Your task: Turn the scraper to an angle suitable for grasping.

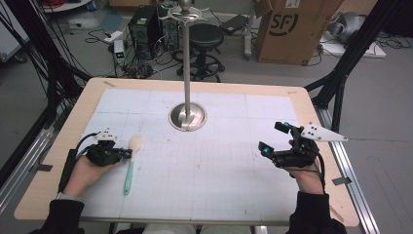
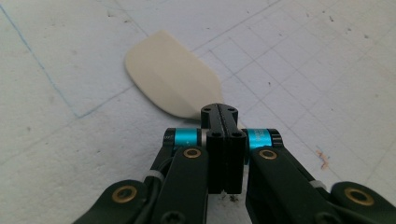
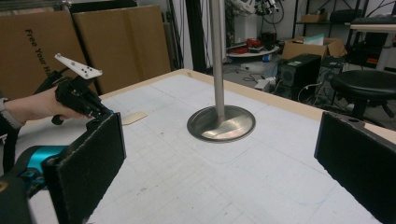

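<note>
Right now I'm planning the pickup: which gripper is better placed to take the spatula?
Probably left: the left gripper sits right beside the spatula, jaws shut, while the right gripper is open across the table.

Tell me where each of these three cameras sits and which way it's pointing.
High view: above the person's side, looking forward and down on the table; both forearms enter from below.
Left gripper view: rides the left gripper, jaws shut, looking down at the spatula blade.
Right gripper view: rides the right gripper, jaws open, looking across at the metal stand and the other hand.
Shared: the spatula appears in all three views.
</note>
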{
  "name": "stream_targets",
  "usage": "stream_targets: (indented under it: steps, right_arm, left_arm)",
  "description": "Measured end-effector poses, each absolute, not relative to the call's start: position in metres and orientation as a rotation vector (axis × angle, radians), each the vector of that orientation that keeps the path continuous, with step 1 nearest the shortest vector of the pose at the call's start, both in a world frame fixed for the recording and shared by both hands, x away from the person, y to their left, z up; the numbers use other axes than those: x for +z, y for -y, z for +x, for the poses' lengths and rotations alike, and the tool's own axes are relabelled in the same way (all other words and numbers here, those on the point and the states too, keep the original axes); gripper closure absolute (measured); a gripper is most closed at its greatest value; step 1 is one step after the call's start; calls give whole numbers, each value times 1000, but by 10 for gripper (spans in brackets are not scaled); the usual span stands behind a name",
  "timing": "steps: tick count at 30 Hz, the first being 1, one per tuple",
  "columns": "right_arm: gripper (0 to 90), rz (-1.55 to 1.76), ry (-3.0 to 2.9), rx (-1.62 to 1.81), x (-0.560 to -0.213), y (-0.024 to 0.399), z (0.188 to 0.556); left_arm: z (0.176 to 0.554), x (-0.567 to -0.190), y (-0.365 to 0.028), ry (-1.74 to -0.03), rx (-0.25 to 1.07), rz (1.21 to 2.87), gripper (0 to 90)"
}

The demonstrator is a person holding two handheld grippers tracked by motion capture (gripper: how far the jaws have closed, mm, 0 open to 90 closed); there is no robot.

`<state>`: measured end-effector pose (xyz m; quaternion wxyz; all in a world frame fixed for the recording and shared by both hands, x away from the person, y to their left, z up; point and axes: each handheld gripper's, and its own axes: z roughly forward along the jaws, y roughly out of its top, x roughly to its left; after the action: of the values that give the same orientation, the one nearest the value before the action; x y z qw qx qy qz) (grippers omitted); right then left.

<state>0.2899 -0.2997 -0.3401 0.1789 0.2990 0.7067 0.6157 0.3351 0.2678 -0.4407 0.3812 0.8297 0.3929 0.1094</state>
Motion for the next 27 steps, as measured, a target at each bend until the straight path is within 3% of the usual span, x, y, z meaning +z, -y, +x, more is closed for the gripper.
stream_targets:
  steps: [27]
  right_arm:
    - [10,838,-2011,1737,-342,297,294]
  left_arm:
    - [320,-441,-257,-980,231,2116,899]
